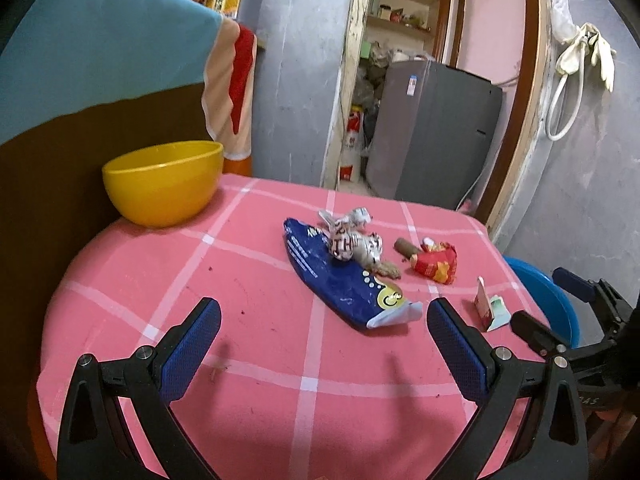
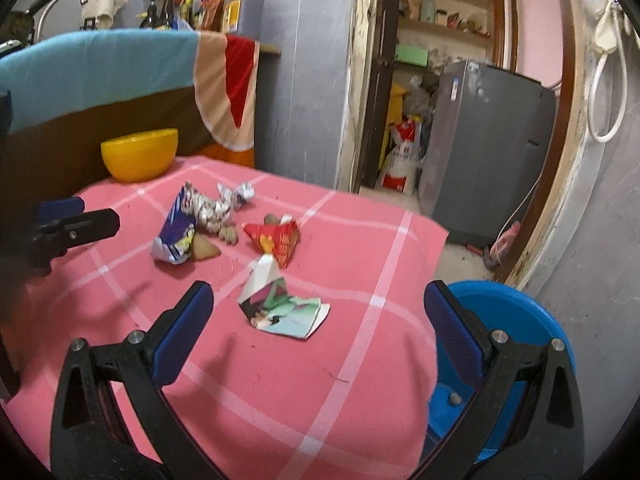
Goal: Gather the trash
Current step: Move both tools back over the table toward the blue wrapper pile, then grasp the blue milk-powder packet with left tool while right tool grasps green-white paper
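Trash lies on a pink checked tablecloth [image 1: 256, 352]. A blue snack wrapper [image 1: 340, 280] carries a crumpled silver wrapper [image 1: 354, 240], with a red wrapper [image 1: 434, 264] and a small torn carton [image 1: 490, 308] to its right. My left gripper [image 1: 324, 316] is open and empty, just short of the blue wrapper. In the right wrist view the carton [image 2: 280, 304] lies ahead of my open, empty right gripper [image 2: 318, 300], with the red wrapper [image 2: 276, 238] and blue wrapper [image 2: 178, 232] farther off.
A yellow bowl [image 1: 164, 180] stands at the table's far left corner. A blue bin [image 2: 504, 344] sits below the table's right edge. A brown board with draped cloth rises on the left. A doorway and grey appliance [image 1: 436, 140] lie beyond.
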Demonstrator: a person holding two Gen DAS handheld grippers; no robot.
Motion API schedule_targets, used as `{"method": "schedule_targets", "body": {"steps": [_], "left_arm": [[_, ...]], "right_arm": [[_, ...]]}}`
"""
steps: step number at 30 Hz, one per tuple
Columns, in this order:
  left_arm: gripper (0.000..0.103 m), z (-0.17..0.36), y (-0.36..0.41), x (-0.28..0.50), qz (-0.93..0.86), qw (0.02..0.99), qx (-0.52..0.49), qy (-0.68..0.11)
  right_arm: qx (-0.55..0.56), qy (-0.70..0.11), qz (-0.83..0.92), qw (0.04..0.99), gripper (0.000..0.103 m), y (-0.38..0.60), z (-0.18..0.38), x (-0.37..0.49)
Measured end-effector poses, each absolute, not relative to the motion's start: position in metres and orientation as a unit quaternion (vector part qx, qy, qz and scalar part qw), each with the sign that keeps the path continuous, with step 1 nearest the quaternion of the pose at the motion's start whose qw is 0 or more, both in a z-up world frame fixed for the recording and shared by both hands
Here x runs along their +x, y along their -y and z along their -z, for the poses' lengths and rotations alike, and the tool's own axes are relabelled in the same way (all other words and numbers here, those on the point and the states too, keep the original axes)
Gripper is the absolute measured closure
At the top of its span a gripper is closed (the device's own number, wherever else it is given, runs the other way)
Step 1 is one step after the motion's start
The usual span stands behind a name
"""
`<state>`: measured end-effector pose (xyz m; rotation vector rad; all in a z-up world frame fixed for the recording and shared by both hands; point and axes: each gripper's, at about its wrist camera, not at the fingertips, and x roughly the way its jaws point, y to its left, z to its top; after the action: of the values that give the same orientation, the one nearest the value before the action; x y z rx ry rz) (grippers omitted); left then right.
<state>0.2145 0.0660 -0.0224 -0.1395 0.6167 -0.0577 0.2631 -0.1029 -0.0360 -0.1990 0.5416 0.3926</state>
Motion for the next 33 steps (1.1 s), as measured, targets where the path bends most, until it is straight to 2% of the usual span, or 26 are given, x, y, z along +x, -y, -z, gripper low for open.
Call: {"method": "schedule_targets", "body": {"steps": [3, 6, 10, 14, 24, 33], "left_arm": [[0.002, 0.025, -0.064, 0.219, 0.031, 0.944, -0.069, -0.320], [0.002, 0.028, -0.064, 0.223, 0.034, 0.939, -0.071, -0.334], [0.002, 0.032, -0.063, 0.228, 0.038, 0.934, -0.074, -0.348], [0.002, 0.033, -0.059, 0.230, 0.040, 0.931, -0.074, -0.356], [0.002, 0.039, -0.046, 0.245, 0.038, 0.920, -0.080, -0.382], [0.003, 0.039, -0.040, 0.264, 0.017, 0.911, -0.104, -0.400]], "right_arm": [[-0.102, -0.289, -0.192, 0.932, 0.002, 0.098, 0.044, 0.271], [-0.105, -0.309, -0.192, 0.926, 0.007, 0.095, 0.051, 0.278], [-0.111, -0.330, -0.186, 0.919, 0.024, 0.091, 0.059, 0.287], [-0.110, -0.333, -0.181, 0.919, 0.031, 0.094, 0.058, 0.290], [-0.117, -0.333, -0.176, 0.919, 0.041, 0.096, 0.059, 0.291], [-0.107, -0.328, -0.173, 0.923, 0.055, 0.106, 0.059, 0.291]]}}
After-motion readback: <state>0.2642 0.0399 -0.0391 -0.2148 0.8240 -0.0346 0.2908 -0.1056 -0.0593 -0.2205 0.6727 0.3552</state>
